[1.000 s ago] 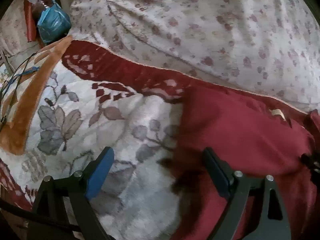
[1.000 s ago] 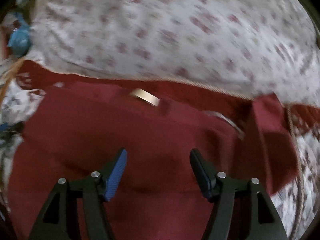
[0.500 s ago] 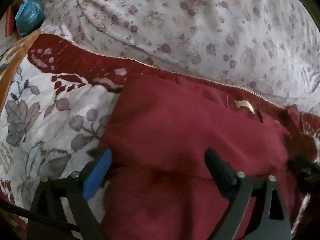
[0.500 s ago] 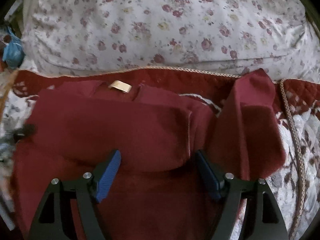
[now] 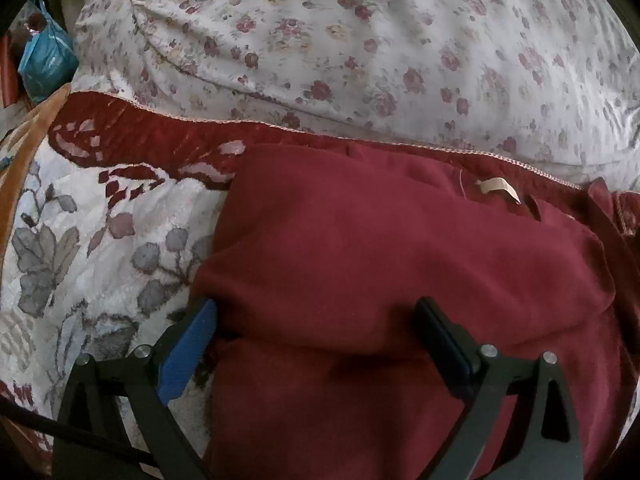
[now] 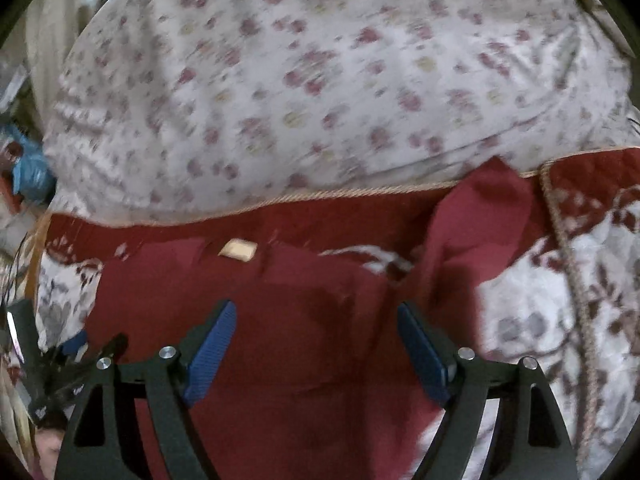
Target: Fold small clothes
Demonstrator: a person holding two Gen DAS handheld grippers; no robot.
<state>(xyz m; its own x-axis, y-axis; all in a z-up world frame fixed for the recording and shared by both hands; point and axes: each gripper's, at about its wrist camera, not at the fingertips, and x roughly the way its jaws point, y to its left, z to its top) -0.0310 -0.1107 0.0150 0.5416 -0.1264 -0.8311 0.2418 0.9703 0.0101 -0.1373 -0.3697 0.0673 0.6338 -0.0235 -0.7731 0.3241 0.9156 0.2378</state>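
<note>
A dark red garment (image 5: 400,264) lies folded on a white bedspread (image 5: 100,248) with grey leaves; its beige label (image 5: 498,188) faces up near the far edge. My left gripper (image 5: 316,320) hangs open over the garment's left part, with the folded edge between the blue pads but not pressed. In the right wrist view the garment (image 6: 280,300) and label (image 6: 238,249) show again, and a sleeve (image 6: 480,228) sticks out to the far right. My right gripper (image 6: 316,312) hovers over the cloth with its jaws opening and nothing gripped.
A big flowered pillow (image 5: 360,48) lies along the far side behind the bedspread's red border (image 5: 160,136). A blue plastic bag (image 5: 46,64) sits at the far left, and an orange blanket edge (image 5: 24,152) runs beside it. Corded trim (image 6: 576,280) runs down the right.
The left gripper moved right from the bedspread onto the garment, whose upper layer now lies folded over. The right gripper's jaws widened as it lifted and turned, letting go of the cloth.
</note>
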